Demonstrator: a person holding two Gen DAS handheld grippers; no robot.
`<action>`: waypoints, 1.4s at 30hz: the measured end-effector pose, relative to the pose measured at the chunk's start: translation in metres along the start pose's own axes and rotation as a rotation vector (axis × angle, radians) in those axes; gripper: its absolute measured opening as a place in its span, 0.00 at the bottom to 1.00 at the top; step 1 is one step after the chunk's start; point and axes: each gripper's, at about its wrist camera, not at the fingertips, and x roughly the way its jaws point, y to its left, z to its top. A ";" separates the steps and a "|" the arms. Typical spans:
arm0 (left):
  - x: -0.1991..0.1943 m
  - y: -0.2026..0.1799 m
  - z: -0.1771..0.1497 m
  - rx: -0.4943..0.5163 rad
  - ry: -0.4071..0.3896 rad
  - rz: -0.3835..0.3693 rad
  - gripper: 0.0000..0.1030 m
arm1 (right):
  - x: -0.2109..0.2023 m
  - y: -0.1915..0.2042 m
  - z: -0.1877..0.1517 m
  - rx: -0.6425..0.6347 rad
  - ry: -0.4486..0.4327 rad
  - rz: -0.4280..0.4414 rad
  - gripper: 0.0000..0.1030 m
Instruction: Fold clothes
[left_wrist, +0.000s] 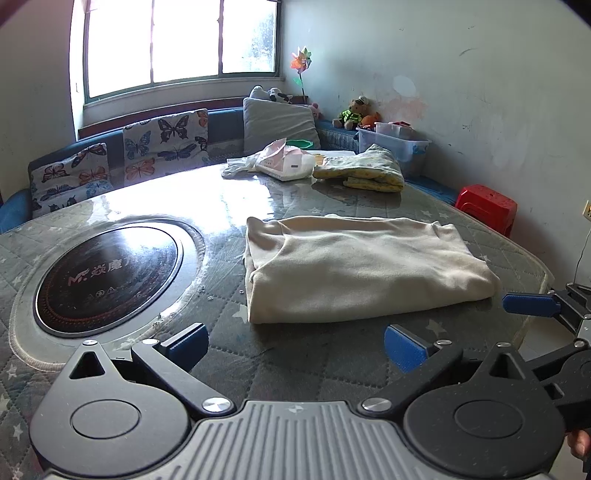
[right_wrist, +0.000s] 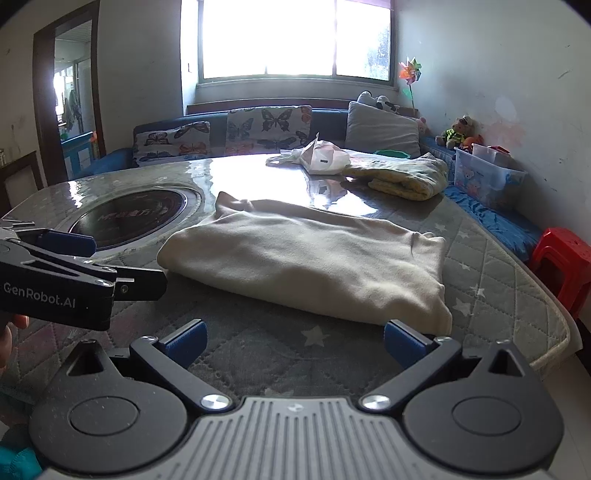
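Left wrist view: the left gripper is held with its blue fingers spread wide apart and nothing between them, low over the quilted table cover. A folded cream garment is seen lying flat just ahead of the fingertips and slightly to their right, apart from them. An inset round cooktop is set ahead to the left. Far beyond the cream piece, a folded yellow cloth is laid beside a white plastic bag. From the right wrist, the right gripper is likewise shown spread and empty, the garment's near edge lying just ahead of its right fingertip.
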 end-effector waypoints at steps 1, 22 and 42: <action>-0.001 0.000 -0.001 0.003 -0.001 0.004 1.00 | 0.000 0.000 -0.001 0.001 0.000 0.001 1.00; -0.020 0.018 -0.019 -0.019 -0.011 0.051 1.00 | -0.005 0.031 -0.003 -0.044 0.002 0.037 1.00; -0.025 0.033 -0.022 -0.050 -0.024 0.037 1.00 | -0.011 0.059 0.004 -0.069 0.004 0.039 1.00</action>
